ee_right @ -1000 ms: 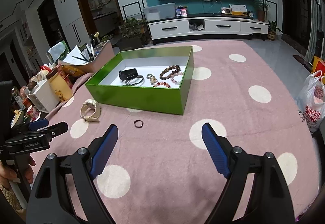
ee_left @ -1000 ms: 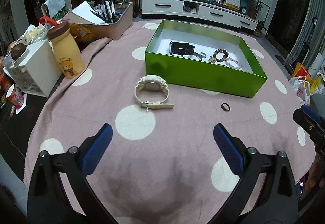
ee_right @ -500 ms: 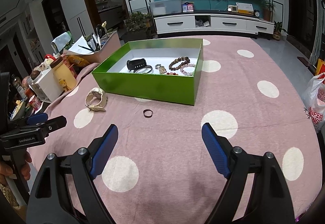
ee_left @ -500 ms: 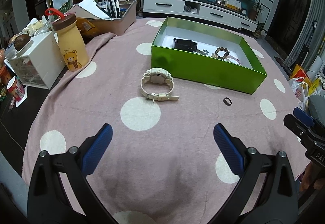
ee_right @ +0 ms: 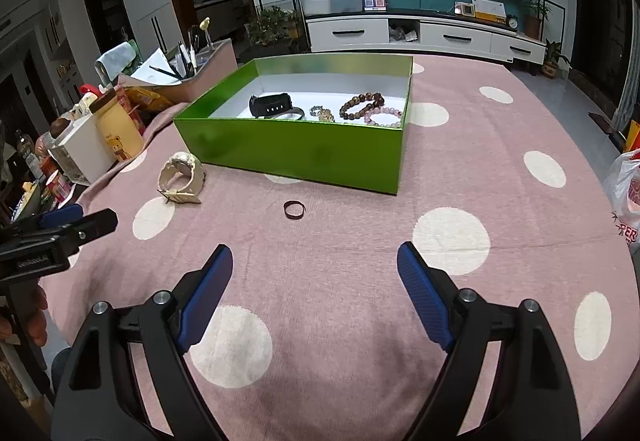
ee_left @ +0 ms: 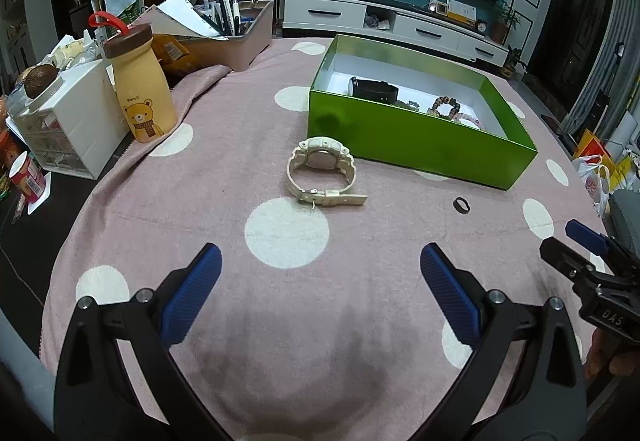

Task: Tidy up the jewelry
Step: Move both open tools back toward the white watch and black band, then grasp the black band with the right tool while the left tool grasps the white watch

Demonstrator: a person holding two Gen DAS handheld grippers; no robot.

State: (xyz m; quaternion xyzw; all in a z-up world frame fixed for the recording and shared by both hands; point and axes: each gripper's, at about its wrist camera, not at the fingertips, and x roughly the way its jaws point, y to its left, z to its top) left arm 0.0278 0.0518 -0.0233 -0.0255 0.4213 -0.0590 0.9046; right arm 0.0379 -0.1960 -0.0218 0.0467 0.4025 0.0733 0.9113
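1. In the middle of the left wrist view lies the cream plastic wristwatch with its buckled strap (ee_left: 322,171), just below the near wall of the open green cardboard box (ee_left: 420,145); to its right, lower in the frame, sits the small dark ring (ee_left: 461,205), apart from both
2. My left tongs (ee_left: 320,273) and my right tongs (ee_right: 314,273) both stand wide apart and hold nothing
3. I judge the watch light and fairly stiff; the looped strap stands up, so I would pinch across the band
4. The ring looks tiny and hard, lying flat, likely to slip; I would close on its rim
5. The pink cloth with white dots (ee_right: 360,281) looks soft and may bunch
6. A yellow bear bottle (ee_left: 140,89) stands at upper left, a television cabinet (ee_right: 420,33) along the top
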